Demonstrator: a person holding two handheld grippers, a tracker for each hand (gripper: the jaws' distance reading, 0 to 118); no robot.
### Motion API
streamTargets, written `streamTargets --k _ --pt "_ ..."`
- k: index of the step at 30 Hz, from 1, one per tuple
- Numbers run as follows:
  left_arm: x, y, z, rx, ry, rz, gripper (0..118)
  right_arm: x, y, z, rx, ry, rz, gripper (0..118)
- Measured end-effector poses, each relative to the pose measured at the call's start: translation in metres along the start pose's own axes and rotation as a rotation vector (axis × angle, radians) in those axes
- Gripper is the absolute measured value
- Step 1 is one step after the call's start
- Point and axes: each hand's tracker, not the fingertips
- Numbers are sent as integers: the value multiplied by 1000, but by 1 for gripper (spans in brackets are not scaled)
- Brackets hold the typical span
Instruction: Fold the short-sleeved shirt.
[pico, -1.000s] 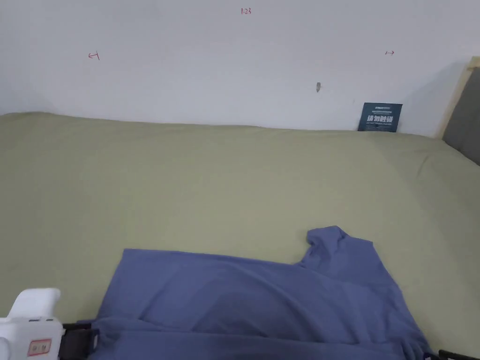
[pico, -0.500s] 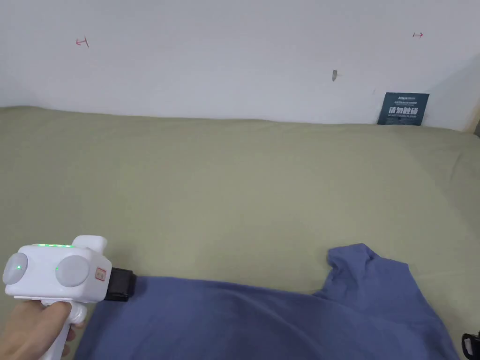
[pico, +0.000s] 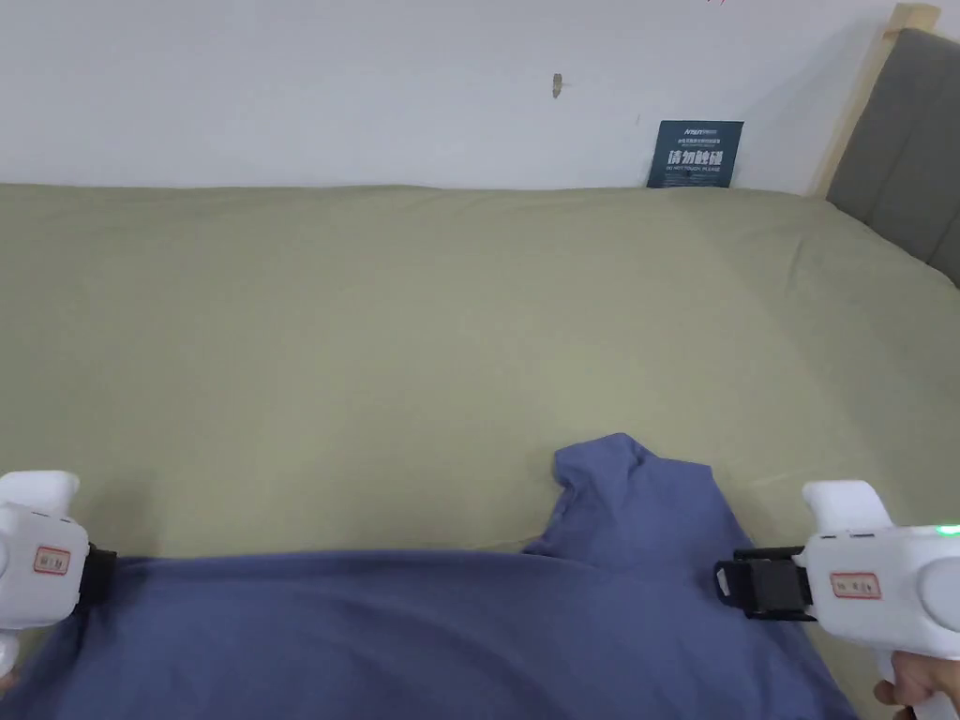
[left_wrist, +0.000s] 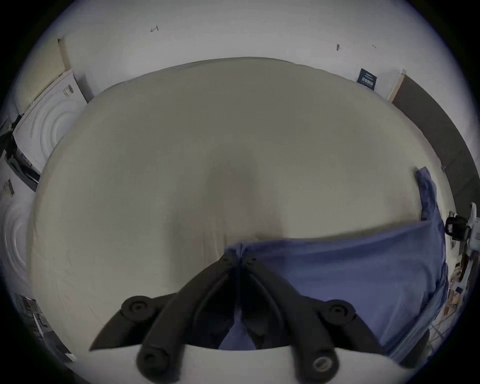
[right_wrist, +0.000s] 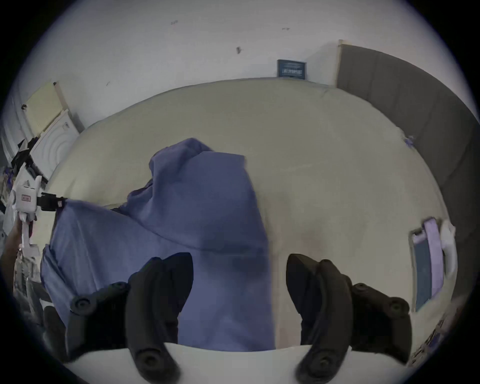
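1. A bed (pico: 375, 309) with an olive-green sheet spans the head view, running back to a white wall (pico: 281, 84); a grey padded headboard (pico: 905, 150) stands at the far right.
2. The blue short-sleeved shirt (pico: 422, 637) lies spread across the near edge of the bed, its long upper edge drawn in a fairly straight line from left to right. One sleeve (pico: 628, 497) pokes up toward the wall near the right end, rumpled at its tip.
3. The left gripper (left_wrist: 240, 262) sits at the shirt's left corner. In the left gripper view its two black jaws meet tip to tip with a pinch of blue cloth bunched between them, so it is clamped on the shirt.
4. The right gripper (right_wrist: 239, 272) hovers at the shirt's right side, below the sleeve. In the right gripper view its jaws stand wide apart, with blue fabric lying under the gap and the left jaw; neither jaw presses on the cloth.
5. A small dark sign (pico: 695, 154) leans against the wall at the far edge of the bed, close to the headboard.
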Motion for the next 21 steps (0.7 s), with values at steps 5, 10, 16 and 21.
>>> streamTargets --k 5,10,16,21 --pt "0 1 4 0 -3 10 1 11 13 -43 -119 -53 -30 77" --pt "-2 -2 16 7 -1 0 1 12 9 -4 0 -57 -15 4" --pt "-16 -20 73 58 -32 37 1 15 3 68 112 -6 -57 4" --pt "-36 -55 133 126 -89 66 1 10 -24 135 171 27 -46 4"
